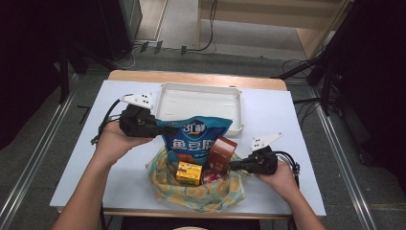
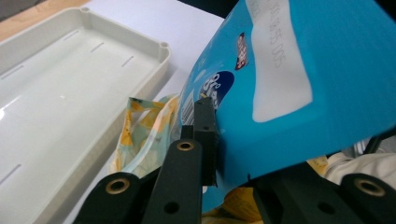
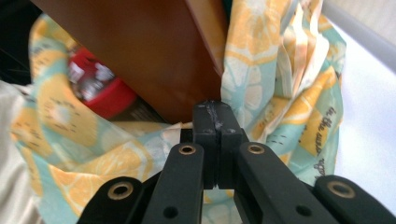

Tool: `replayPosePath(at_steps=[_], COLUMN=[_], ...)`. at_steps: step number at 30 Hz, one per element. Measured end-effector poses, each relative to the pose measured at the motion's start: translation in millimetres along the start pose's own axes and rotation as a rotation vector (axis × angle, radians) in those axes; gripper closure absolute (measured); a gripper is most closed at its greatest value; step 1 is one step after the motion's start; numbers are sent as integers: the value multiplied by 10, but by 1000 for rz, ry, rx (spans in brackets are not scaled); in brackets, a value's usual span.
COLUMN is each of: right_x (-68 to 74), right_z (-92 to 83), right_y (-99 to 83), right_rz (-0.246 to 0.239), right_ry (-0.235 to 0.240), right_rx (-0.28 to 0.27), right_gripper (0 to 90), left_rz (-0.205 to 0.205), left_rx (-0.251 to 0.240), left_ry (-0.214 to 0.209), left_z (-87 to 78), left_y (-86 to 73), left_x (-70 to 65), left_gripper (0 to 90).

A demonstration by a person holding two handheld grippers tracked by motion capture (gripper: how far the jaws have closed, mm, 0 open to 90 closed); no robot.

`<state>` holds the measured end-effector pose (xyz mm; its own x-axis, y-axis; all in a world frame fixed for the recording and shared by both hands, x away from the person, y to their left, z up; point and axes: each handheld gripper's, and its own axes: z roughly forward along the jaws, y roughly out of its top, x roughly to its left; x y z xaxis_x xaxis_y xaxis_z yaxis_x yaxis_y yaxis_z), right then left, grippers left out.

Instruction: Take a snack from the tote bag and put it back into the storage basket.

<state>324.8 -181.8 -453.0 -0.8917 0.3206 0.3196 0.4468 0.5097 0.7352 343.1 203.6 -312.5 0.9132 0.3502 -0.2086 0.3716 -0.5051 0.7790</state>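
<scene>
Left fingers [image 2: 205, 135] pinch the blue bag's [image 1: 195, 139] edge; right fingers [image 3: 217, 135] clenched beside the brown box [image 1: 222, 152].

My right jaw hides behind the blue bag [image 2: 299, 88]; the red packet [image 3: 95, 86] beneath the brown box [image 3: 135, 51] blurs.

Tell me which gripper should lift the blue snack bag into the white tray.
Left: the left gripper already clamps the blue snack bag beside the white tray; the right gripper is shut at the cloth bag.
</scene>
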Motion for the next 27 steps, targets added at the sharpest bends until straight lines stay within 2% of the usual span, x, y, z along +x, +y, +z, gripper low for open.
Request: replayPosePath(at_steps=[5,8,14,16,20,27], right_x=[-78,-136,-140,-127,-80,2], right_z=[87,147,198,171,56,-138], right_y=[-55,-82,-91,-81,-49,-28], right_rz=[6,29,36,32,22,4], right_ry=[6,18,12,14,17,-11], right_rx=[23,50,87,76,32,-43], right_gripper=[900,900,900,900,839,727], left_rz=[11,13,12,11,10,6], left_rx=[-8,-16,-30,-36,-49,-66], left_ry=[-4,-2,-4,-6,-8,-15], left_z=[9,9,18,19,25,35], left_y=[-3,-4,-9,-9,-7,18], left_x=[-2,-4,-15,-15,-21,-15], left_gripper=[875,882,889,892,895,899])
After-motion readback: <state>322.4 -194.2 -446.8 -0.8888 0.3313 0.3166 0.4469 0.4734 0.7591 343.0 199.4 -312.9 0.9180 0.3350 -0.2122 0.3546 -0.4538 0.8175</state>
